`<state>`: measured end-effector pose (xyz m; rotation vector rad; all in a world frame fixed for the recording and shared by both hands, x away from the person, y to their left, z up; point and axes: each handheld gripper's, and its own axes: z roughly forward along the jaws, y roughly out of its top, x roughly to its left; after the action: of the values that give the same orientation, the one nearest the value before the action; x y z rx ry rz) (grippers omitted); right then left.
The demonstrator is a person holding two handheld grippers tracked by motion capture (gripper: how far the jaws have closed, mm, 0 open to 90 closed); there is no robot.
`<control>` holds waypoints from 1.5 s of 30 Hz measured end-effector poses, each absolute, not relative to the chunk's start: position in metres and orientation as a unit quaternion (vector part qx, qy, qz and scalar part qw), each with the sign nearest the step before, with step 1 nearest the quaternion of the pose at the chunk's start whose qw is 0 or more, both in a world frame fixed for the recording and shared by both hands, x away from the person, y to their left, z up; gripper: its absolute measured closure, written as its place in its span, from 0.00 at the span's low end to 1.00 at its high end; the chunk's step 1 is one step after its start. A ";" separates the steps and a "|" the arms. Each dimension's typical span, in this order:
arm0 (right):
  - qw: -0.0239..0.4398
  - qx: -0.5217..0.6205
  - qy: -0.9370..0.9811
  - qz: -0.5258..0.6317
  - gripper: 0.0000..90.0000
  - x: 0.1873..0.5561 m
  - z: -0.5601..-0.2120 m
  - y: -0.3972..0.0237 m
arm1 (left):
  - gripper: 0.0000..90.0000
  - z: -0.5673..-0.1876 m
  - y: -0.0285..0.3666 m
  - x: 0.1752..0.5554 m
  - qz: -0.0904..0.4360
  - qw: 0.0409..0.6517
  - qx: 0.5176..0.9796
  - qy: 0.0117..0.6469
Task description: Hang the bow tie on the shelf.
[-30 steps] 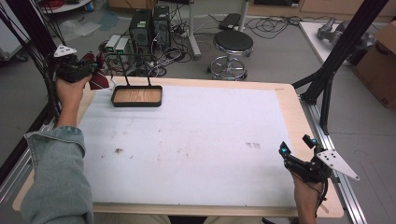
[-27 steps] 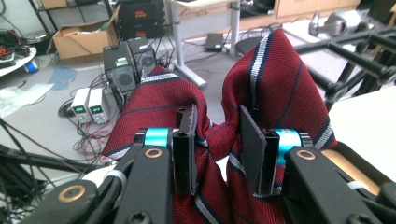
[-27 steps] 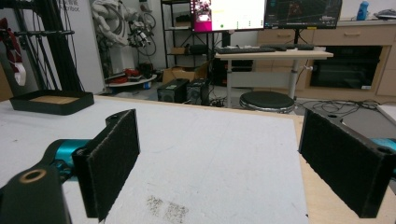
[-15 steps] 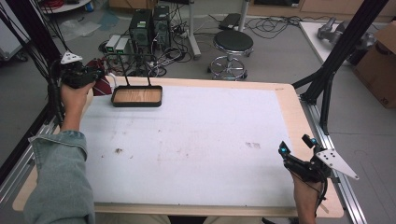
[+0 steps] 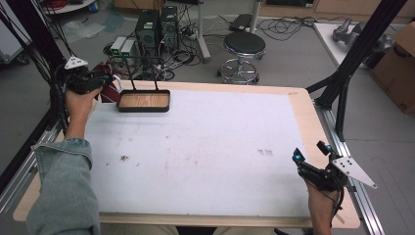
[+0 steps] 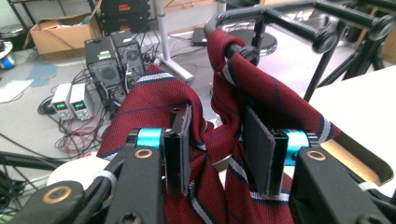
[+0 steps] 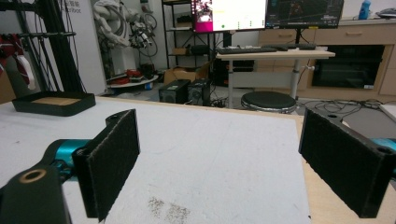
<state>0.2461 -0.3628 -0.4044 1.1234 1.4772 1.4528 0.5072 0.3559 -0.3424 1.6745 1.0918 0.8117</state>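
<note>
Necktie (image 6: 187,121), dark red with stripes, hangs from a black rack (image 6: 289,18) past the desk's (image 5: 205,147) far left corner. Left gripper (image 6: 215,144) jaws straddle it, not yet clenched. Right gripper (image 5: 313,152) jaws are released near the right edge.

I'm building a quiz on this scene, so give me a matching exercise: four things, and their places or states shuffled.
Things:
1. red striped tie
2. tray
3. right gripper
4. stool

Places or states:
a. on the floor beyond the table
b. draped over a black rack
c. open, at the table's near right corner
d. at the table's far left edge

Pairs: 1-b, 2-d, 3-c, 4-a
</note>
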 end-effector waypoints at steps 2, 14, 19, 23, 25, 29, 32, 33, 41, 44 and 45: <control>0.383 0.440 0.579 0.570 0.13 0.246 -0.404 -0.362 | 0.66 -0.341 0.357 0.506 0.334 0.477 0.681 0.444; 0.381 0.440 0.575 0.575 0.13 0.248 -0.402 -0.363 | 0.62 -0.332 0.360 0.494 0.338 0.494 0.676 0.429; 0.380 0.439 0.575 0.577 0.13 0.252 -0.401 -0.362 | 0.61 -0.325 0.362 0.481 0.342 0.513 0.666 0.420; 0.379 0.438 0.575 0.578 0.13 0.255 -0.400 -0.360 | 0.60 -0.317 0.361 0.471 0.348 0.523 0.663 0.407; 0.380 0.433 0.577 0.579 0.13 0.256 -0.400 -0.359 | 0.59 -0.312 0.360 0.466 0.350 0.530 0.660 0.401; 0.378 0.435 0.577 0.579 0.13 0.256 -0.400 -0.358 | 0.55 -0.305 0.358 0.457 0.352 0.541 0.656 0.392; 0.377 0.436 0.575 0.581 0.13 0.256 -0.399 -0.359 | 0.51 -0.302 0.356 0.451 0.351 0.548 0.653 0.387; 0.377 0.435 0.575 0.581 0.13 0.256 -0.399 -0.359 | 0.50 -0.301 0.355 0.449 0.350 0.550 0.653 0.385; 0.378 0.433 0.575 0.582 0.13 0.257 -0.398 -0.359 | 0.38 -0.293 0.346 0.421 0.356 0.574 0.638 0.369; 0.379 0.433 0.575 0.582 0.13 0.257 -0.398 -0.359 | 0.35 -0.291 0.342 0.411 0.358 0.582 0.634 0.362; 0.380 0.433 0.573 0.583 0.13 0.256 -0.398 -0.359 | 0.34 -0.290 0.340 0.408 0.357 0.585 0.633 0.361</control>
<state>0.2562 -0.3588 -0.3982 1.1069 1.4642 1.4881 0.4080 0.3399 -0.2901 1.4767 0.8415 0.8337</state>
